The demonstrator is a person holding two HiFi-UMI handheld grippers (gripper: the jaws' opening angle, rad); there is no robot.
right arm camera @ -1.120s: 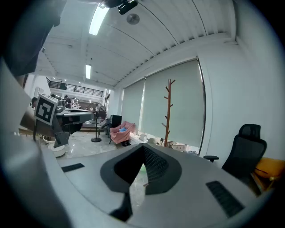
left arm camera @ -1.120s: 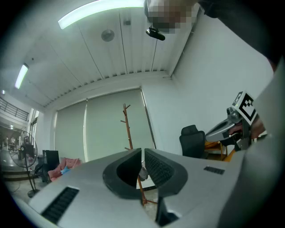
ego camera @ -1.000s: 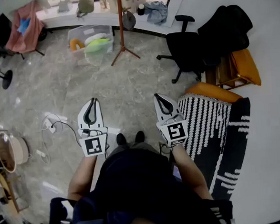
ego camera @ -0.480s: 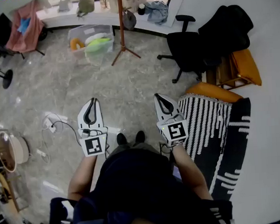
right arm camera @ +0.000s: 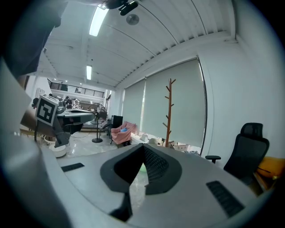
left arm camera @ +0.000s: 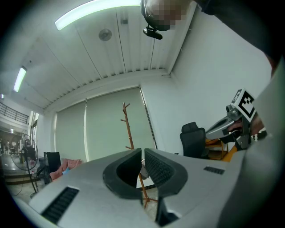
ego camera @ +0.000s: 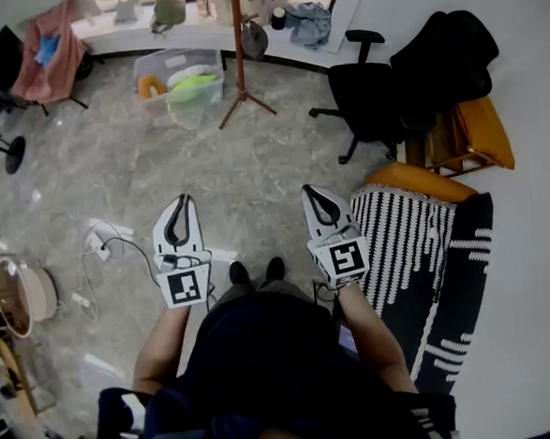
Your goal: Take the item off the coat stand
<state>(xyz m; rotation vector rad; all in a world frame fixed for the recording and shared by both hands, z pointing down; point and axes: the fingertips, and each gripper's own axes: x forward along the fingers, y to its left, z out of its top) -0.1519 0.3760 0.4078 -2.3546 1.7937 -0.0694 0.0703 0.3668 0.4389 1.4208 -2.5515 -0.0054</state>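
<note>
**Both grippers closed and empty, well short of the coat stand**

In the head view we see the wooden coat stand [ego camera: 238, 48] at the far end of the stone floor, its three feet spread on the tiles. A small grey item [ego camera: 254, 40] hangs on its right side, low on the pole. Just left of the stand sits a clear plastic bin [ego camera: 178, 75] with bright things inside. To the stand's right stands a black office chair [ego camera: 369, 90], and far to its left a chair draped in pink cloth [ego camera: 47, 53]. We hold the left gripper [ego camera: 185, 200] and the right gripper [ego camera: 308, 191] side by side, well apart from the stand and pointing toward it. A striped rug [ego camera: 418, 251] lies beside the right one.

In the left gripper view the fingers of the left gripper [left arm camera: 142, 150] stand together with only a thin slit between them and nothing in it. The coat stand [left arm camera: 128, 129] rises straight behind them, and the office chair [left arm camera: 192, 140] is to its right.

In the right gripper view the right gripper [right arm camera: 143, 145] has its fingers pressed together and holds nothing. The coat stand [right arm camera: 169, 111] stands far ahead before the window blinds. The pink-draped chair [right arm camera: 123, 133] is to its left and the office chair [right arm camera: 247, 151] to its right.
</note>
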